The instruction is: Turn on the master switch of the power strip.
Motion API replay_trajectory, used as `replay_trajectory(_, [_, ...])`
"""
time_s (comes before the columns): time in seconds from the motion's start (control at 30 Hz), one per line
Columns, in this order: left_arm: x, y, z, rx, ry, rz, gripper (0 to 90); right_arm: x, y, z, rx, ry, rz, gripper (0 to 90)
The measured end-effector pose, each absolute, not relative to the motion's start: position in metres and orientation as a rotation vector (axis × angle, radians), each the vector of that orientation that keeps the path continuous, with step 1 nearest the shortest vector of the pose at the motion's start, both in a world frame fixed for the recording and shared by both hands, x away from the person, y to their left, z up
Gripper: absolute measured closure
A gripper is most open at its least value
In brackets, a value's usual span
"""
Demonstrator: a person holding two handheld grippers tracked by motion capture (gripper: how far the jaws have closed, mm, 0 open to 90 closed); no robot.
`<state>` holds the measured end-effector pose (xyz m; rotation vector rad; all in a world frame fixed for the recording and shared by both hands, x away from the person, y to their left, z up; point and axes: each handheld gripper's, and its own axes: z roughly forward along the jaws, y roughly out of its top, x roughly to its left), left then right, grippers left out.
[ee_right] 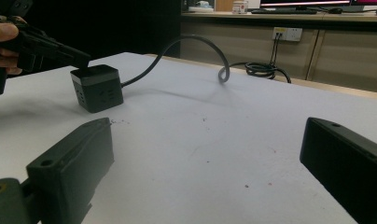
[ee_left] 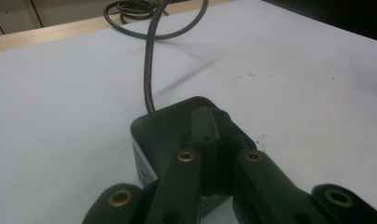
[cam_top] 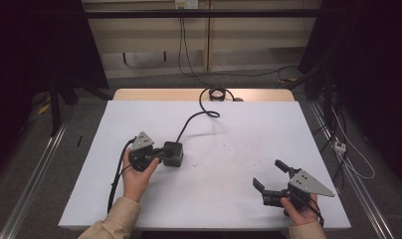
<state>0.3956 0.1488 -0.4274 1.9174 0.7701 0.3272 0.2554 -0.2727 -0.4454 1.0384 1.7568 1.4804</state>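
Left hand-held gripper [cam_top: 161,153] clenched, tips resting atop black power cube [cam_top: 173,154]; right hand-held gripper [cam_top: 270,175] released, well apart; goal unstated, progress unclear.

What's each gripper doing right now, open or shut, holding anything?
Left gripper: jaws together, tips resting on top of the black socket cube, not gripping it.
Right gripper: open, empty, above the table.

High view overhead; gripper views low, sharing the cube [ee_left: 177,126].
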Motion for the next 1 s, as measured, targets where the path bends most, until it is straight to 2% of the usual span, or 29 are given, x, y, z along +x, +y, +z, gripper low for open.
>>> replay_trajectory(1.0, [0.3937, 0.1458, -0.4279, 1.933, 0.783, 0.344, 90.0, 0.2553, -0.2722, -0.4454, 1.037, 1.754, 1.477, 2.4])
